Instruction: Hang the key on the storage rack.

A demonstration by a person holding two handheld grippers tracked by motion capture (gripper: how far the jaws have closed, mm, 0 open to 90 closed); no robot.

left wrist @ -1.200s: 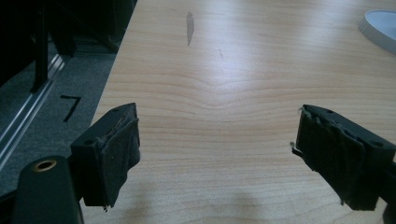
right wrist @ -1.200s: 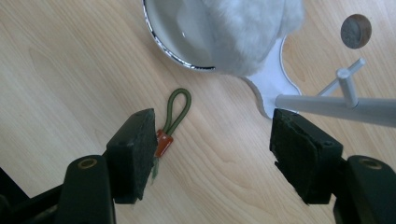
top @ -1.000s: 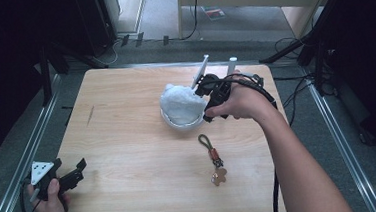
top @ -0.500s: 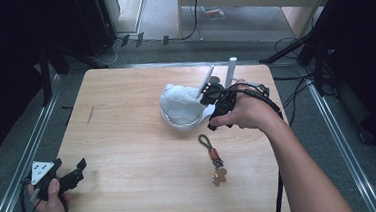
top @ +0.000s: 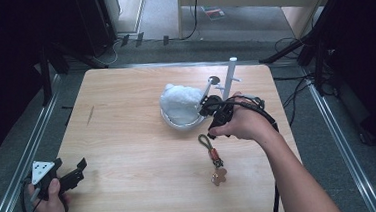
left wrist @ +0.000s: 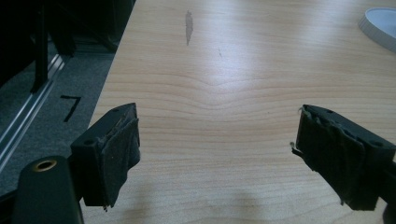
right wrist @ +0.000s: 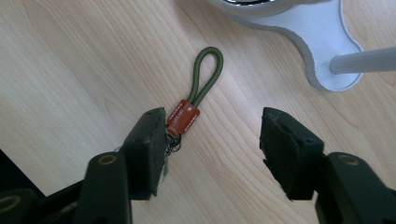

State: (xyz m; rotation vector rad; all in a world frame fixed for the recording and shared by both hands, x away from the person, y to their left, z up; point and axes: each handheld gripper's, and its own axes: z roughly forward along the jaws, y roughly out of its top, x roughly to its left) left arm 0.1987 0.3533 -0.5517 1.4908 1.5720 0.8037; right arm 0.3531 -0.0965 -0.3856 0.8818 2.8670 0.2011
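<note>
1. While the right gripper (top: 211,118) hangs over the light wooden tabletop (top: 128,135) in the high view, the olive-green cord keychain with a brown leather tab (top: 212,154) lies flat just below its fingers, beside the white bowl stand holding white cloth (top: 181,106).
2. Seen from the left gripper view, the left gripper (left wrist: 217,154) is released, its fingers wide over bare wood.
3. Seen from the right gripper view, the fingers have just been closing, ungrasped; the keychain's tab (right wrist: 183,116) sits just beside one finger (right wrist: 148,140), its loop beyond the gap.

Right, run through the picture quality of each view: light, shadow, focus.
High view: soft and grainy, table evenly lit, surroundings dark. Left gripper view: grain sharp between the jaws, faint shadows beneath them. Right gripper view: keychain crisp, near jaws slightly soft, white stand bright but not blown out.
</note>
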